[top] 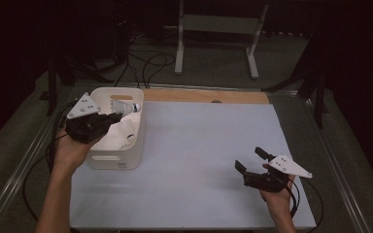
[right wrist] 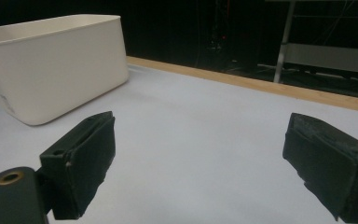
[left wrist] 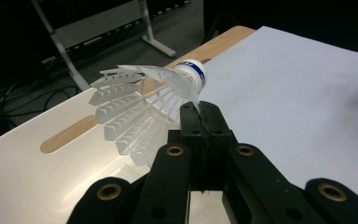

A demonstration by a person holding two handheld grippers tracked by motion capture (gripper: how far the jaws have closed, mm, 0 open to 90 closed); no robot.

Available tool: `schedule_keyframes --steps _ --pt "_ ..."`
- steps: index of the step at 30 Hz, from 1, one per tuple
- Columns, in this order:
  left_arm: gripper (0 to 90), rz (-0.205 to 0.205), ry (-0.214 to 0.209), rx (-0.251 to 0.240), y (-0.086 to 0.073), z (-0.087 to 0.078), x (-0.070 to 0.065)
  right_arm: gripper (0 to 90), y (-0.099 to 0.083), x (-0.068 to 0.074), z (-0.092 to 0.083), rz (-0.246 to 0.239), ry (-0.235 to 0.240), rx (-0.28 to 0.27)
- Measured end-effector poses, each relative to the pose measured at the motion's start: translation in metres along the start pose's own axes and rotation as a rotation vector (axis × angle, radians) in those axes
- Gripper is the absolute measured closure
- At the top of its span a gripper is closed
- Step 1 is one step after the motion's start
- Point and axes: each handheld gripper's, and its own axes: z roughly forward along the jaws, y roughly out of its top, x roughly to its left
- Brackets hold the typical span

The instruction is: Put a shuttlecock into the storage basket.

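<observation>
- The shuttlecock (left wrist: 149,100) hangs above the white bin (top: 118,160), lying sideways with its cork end toward the table.
- The left gripper (left wrist: 199,112) has its jaws pinched tight on the feather skirt near the cork.
- A thin, springy skirt could slip or crush, I'd say.
- Dropped near the rim, it might bounce out.
- The right gripper (top: 251,159) rests wide open and empty over the white mat (top: 199,160).

Black grippers with brass-ringed screw holes are seen, the left gripper (top: 110,118) and right gripper (top: 250,160) each topped by a grey three-cornered plate, black cables trailing from both; forearms are bare.
</observation>
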Motion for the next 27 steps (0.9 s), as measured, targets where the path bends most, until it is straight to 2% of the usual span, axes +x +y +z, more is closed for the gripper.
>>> schedule_keyframes --steps 13,27 --pt "90.0 -0.011 0.018 -0.001 -0.0037 -0.0058 0.0049 9.3 0.0 0.0006 0.0002 0.001 0.0 0.002" --pt "89.8 -0.023 0.033 0.002 -0.004 -0.0049 0.0058 9.3 -0.0005 0.0003 0.0008 0.004 0.001 0.001"
